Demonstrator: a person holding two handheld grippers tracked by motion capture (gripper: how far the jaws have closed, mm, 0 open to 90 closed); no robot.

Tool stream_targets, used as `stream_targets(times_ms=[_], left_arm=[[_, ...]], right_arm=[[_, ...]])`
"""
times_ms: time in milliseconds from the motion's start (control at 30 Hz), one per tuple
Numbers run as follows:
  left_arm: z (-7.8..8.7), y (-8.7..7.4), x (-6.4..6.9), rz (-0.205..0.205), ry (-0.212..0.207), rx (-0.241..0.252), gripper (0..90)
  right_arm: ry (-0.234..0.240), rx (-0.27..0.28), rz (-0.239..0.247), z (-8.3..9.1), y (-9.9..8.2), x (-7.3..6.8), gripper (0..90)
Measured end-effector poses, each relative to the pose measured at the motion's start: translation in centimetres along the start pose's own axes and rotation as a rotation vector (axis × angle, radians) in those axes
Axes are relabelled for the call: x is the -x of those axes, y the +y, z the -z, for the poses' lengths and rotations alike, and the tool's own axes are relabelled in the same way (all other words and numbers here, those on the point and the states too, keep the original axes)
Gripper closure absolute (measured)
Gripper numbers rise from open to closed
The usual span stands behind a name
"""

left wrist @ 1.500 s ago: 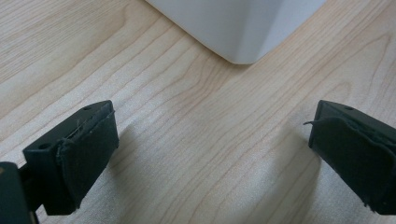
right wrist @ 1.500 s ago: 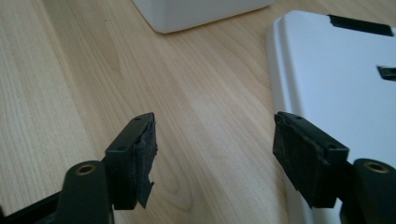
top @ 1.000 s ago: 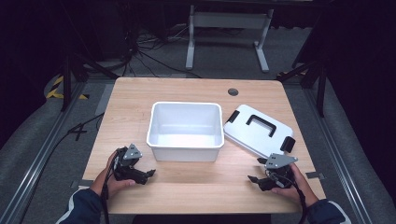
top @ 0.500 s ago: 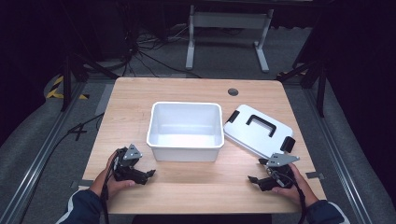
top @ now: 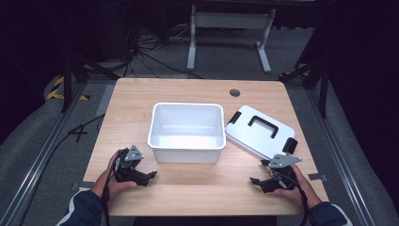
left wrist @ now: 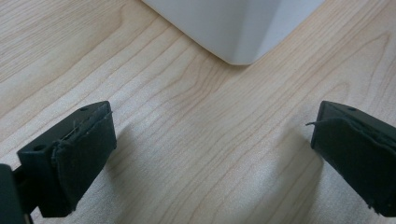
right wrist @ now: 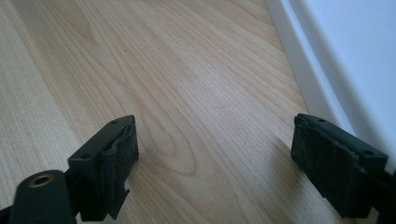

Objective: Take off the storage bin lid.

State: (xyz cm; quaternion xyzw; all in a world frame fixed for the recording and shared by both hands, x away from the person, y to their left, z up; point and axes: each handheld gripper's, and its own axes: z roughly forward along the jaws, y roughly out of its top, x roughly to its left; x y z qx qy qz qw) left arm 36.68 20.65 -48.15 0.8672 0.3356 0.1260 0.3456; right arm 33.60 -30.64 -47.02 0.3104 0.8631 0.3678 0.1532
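A white open bin (top: 186, 141) stands empty at the middle of the wooden table (top: 197, 197). Its white lid (top: 244, 129), with a black handle and black clips, lies to the right, one edge leaning on the bin. My left gripper (top: 149, 178) rests near the table's front left, open, with bare wood between its pads (left wrist: 210, 158) and the bin's corner (left wrist: 233, 28) ahead. My right gripper (top: 254, 181) rests at the front right, just below the lid. Its jaws have just been opening and now stand wide over bare wood (right wrist: 215, 163). A white plastic wall (right wrist: 345, 60) runs along its right.
A round grommet (top: 235, 92) sits near the table's far edge. Beyond the table are a grey floor with cables (top: 141, 52) and a white metal stand (top: 230, 28). Floor rails run along both sides of the table.
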Motion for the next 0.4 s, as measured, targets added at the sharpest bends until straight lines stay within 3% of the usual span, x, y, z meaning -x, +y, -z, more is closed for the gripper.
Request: stream_targets(times_ms=[400], left_arm=[[-0.19,0.07,0.00,0.003,-0.008,0.008,0.3]], right_arm=[[0.000,0.001,0.000,0.00,-0.01,0.01,15.3]])
